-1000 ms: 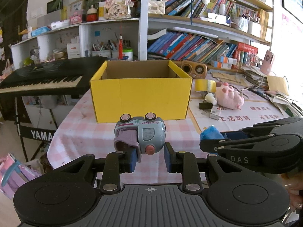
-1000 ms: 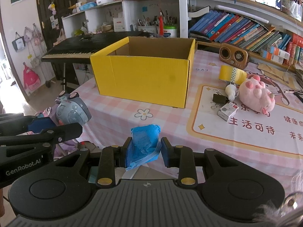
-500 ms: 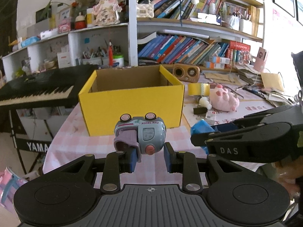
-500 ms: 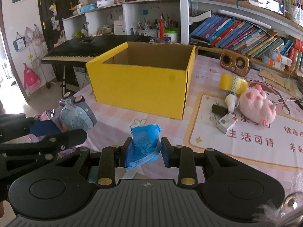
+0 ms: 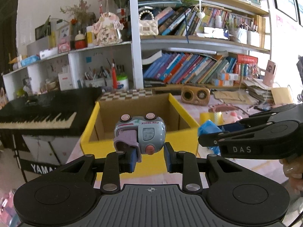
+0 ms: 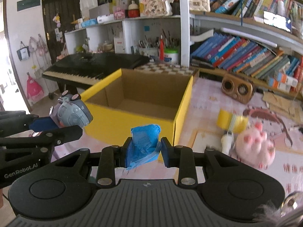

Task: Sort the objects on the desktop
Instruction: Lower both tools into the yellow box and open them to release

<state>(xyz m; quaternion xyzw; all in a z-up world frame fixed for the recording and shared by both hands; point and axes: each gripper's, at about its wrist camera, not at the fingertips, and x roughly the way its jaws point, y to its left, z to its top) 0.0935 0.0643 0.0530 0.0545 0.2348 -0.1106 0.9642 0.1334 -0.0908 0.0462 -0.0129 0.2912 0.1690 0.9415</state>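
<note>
Left claw [image 5: 149, 158] grasps a toy truck [image 5: 141, 135] between its blue pads, the truck lying on its side with wheels uppermost. Right claw [image 6: 144, 152] is clenched on a crumpled blue wad [image 6: 144, 145], most likely a bag or wrapper — its make cannot be told. Both loads are carried in the air, clear of the counter [image 6: 206, 102].

Just beyond both claws stands the open yellow box [image 6: 140, 117], its cardboard floor bare where visible. In the left view the truck sits in line with the box mouth; in the right view the wad hangs before the near right corner.

Step in hand, as judged: transport of two picked items to the box. The next move calls for carrying each claw forward over the near rim, then releasing inside — the right claw needs a slight shift leftward to clear the corner.

Still on the counter to the right of the box: a yellow tape roll [image 6: 230, 121], a pink plush pig [image 6: 255, 143] and a wooden speaker [image 6: 237, 89]. A keyboard [image 5: 37, 117] stands to the left.
</note>
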